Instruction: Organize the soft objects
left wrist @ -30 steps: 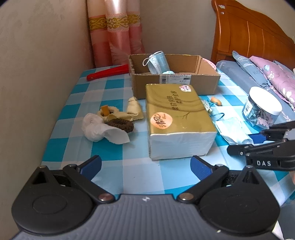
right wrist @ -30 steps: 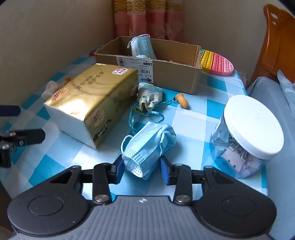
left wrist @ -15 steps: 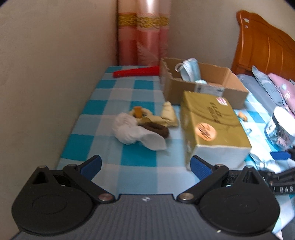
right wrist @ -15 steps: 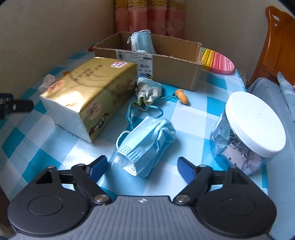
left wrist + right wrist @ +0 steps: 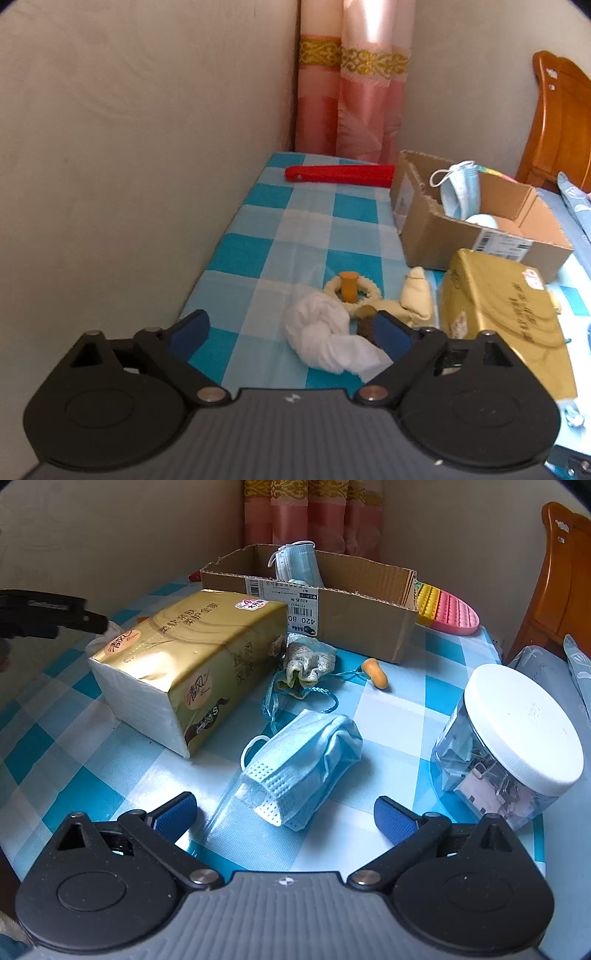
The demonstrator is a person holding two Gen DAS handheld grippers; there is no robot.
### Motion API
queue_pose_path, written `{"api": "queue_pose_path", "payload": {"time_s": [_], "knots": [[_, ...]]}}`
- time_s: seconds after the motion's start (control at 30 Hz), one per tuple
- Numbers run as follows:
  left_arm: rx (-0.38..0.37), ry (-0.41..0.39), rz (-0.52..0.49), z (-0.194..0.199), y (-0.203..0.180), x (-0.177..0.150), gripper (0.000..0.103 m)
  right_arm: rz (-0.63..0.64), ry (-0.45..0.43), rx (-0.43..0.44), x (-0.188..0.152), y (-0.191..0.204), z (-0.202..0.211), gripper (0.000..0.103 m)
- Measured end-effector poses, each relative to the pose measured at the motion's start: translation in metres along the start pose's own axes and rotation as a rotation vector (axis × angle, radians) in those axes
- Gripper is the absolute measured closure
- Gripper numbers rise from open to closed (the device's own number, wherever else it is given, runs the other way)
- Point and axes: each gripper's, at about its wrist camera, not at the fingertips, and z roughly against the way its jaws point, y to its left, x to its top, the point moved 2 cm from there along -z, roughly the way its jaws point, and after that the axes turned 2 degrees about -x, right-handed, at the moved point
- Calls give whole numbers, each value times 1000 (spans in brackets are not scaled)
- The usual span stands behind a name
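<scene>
**Soft things spread over the counter, both tongs apart**

The soft things sit on your checked counter. Your right tongs have just been opening and now stand wide apart, and the crumpled blue face mask lies flat on the cloth between and just ahead of them, touched by neither pad. Beyond it lies a small drawstring pouch, with an orange earplug nearby, then the cardboard box with another face mask standing inside it. A gold tissue pack lies to the left, and a clear jar with a white lid stands to the right.

Your left tongs have just been closing a little yet remain apart. A knotted white cloth lies between them, close to the right-hand pad; you cannot tell whether that pad touches it. Just behind are a dark hair tie, a fluffy cream ring and a pale yellow cloth. A red folded fan lies by the curtain.
</scene>
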Motion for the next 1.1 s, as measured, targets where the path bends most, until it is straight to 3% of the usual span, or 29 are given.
{"api": "queue_pose_path", "payload": {"time_s": [0.2, 0.5, 0.63, 0.87, 1.1], "knots": [[30, 28, -2, -23, -1, -2, 15, 2, -5, 2, -1, 0, 1, 0], [71, 48, -11, -20, 8, -14, 15, -3, -3, -3, -1, 0, -1, 0], [52, 50, 0, -25, 5, -14, 35, -3, -7, -4, -1, 0, -1, 0], [30, 32, -2, -27, -2, -15, 56, -4, -1, 2, -1, 0, 0, 0], [16, 29, -12, -27, -4, -15, 58, -22, -52, 12, 17, -6, 2, 2]]}}
